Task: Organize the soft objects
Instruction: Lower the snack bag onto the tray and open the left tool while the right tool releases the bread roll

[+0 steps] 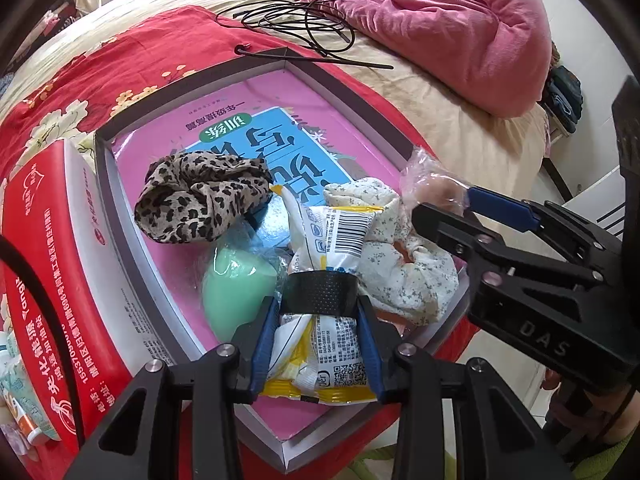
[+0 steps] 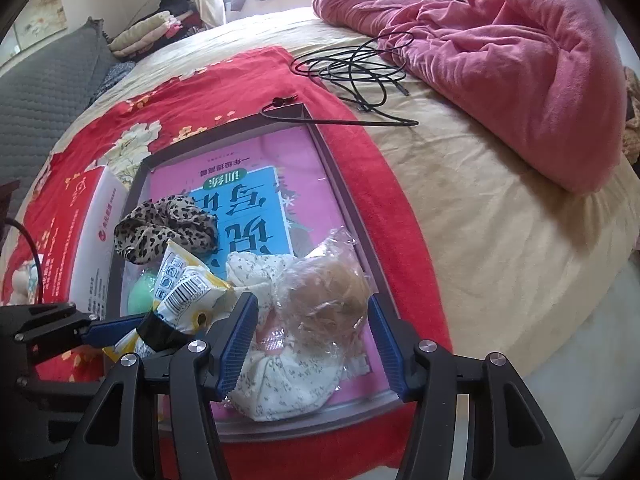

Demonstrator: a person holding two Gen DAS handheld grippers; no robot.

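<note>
Closest to the left wrist camera, a yellow-and-white snack packet (image 1: 320, 344) is being clamped between the blue pads of the left gripper (image 1: 318, 312), with a band of black tape (image 1: 318, 292) wrapped around the packet's middle. The packet is being held just above the near end of a shallow grey-rimmed tray (image 1: 105, 184), whose floor is being covered by a pink and blue book cover (image 1: 224, 128) with printed characters.

Inside the tray, a leopard-print fabric piece (image 1: 200, 196) is lying toward the left, a pale green rounded object (image 1: 236, 284) is sitting just beside the packet, and a white floral cloth (image 1: 400, 264) is bunched at the right.

In the right wrist view, the right gripper (image 2: 314, 340) is being held with its jaws apart on either side of a clear plastic bag (image 2: 324, 284) containing something brown and rounded. The bag is resting on the floral cloth, and the pads are not seen pressing on it.

The tray is being supported by a red flowered blanket (image 2: 192, 88) spread over a beige bed (image 2: 480, 240). A red and white box (image 1: 52, 248) is lying alongside the tray's left wall. A coiled black cable (image 2: 352, 68) and a crumpled pink quilt (image 2: 520, 60) are lying farther up the bed.
</note>
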